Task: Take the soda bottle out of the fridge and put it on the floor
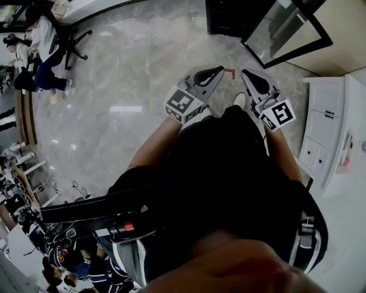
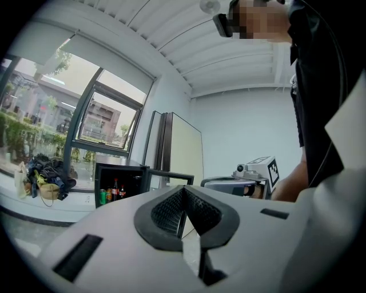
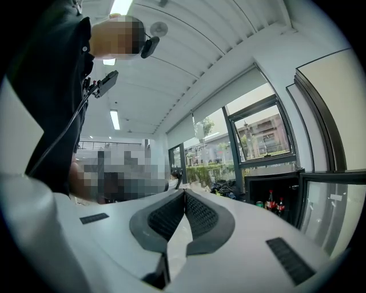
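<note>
The grey marble floor (image 1: 131,68) runs ahead to a black mini fridge (image 1: 229,17) whose glass door (image 1: 286,26) stands swung open. The person holds the left gripper (image 1: 219,70) and the right gripper (image 1: 247,74) out in front, well apart from the fridge, each with its jaws pressed together on nothing. The soda bottle (image 2: 116,189) stands inside the fridge, just beside some cans (image 2: 103,196).

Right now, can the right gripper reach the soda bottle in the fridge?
Probably not yet. The right gripper is shut, and the fridge stands well out of reach. The way looks free, though: the door is open and the bottle shows inside.
</note>
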